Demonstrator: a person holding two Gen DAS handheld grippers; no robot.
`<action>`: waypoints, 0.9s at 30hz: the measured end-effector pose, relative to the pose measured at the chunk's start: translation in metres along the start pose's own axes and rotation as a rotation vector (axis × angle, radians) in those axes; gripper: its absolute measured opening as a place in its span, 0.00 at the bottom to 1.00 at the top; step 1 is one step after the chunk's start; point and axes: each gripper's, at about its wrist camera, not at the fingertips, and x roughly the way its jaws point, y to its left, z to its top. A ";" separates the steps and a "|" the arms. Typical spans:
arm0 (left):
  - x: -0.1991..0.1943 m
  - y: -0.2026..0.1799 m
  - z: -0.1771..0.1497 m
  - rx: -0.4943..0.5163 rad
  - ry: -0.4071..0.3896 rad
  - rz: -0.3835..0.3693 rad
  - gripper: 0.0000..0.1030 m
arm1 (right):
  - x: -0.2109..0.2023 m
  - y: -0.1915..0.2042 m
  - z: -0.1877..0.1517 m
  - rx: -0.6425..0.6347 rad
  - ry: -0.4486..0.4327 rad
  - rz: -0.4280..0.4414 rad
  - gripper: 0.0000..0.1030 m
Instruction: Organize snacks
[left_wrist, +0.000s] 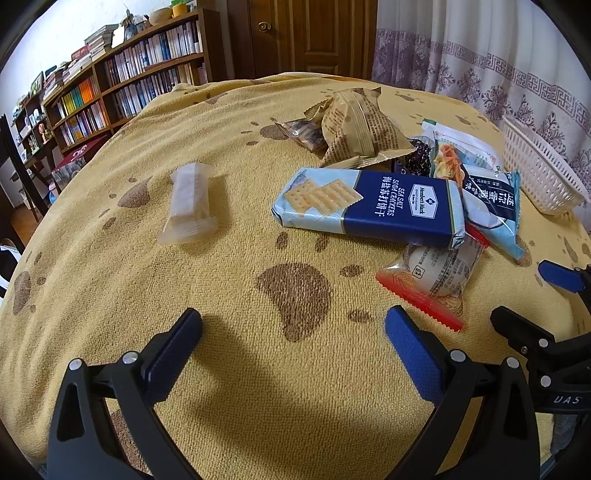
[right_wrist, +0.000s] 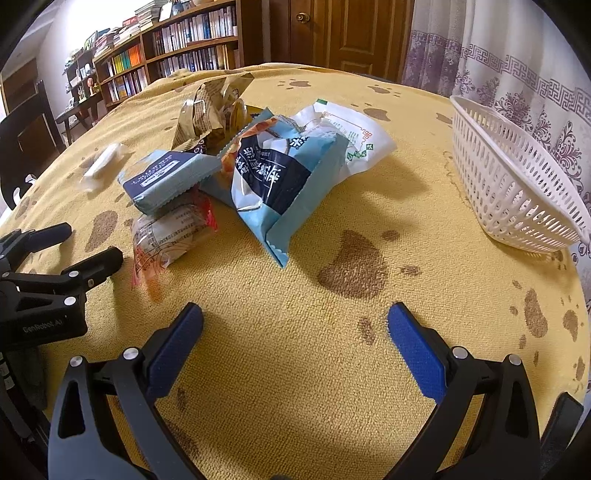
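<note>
Snacks sit heaped on the yellow paw-print surface (left_wrist: 229, 369) ahead of both my hand-held grippers: the left hand-held gripper (left_wrist: 293, 332) and the right hand-held gripper (right_wrist: 295, 325) each hover spread wide and empty, short of the pile. Nearest my left is a red-edged bun packet (left_wrist: 432, 273), tucked under the blue cracker pack (left_wrist: 369, 205) reading "Member's Mark SEA SALT SODA CRACKERS". A clear-wrapped bar (left_wrist: 190, 203) lies apart to the left, and the white basket (right_wrist: 517, 177) stands well right of the heap.

A home room: bookshelves (left_wrist: 122, 85), wooden door (left_wrist: 306, 33), patterned curtains (left_wrist: 498, 66).
</note>
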 end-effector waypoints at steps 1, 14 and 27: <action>-0.001 0.000 0.000 0.000 0.000 -0.001 0.95 | 0.000 0.000 0.000 0.000 0.000 0.000 0.98; -0.002 0.000 0.000 0.003 -0.014 -0.010 0.95 | -0.001 -0.001 0.000 0.003 -0.006 0.002 0.98; -0.006 0.002 0.000 -0.021 -0.047 -0.021 0.95 | -0.003 -0.008 0.000 0.044 -0.023 0.001 0.98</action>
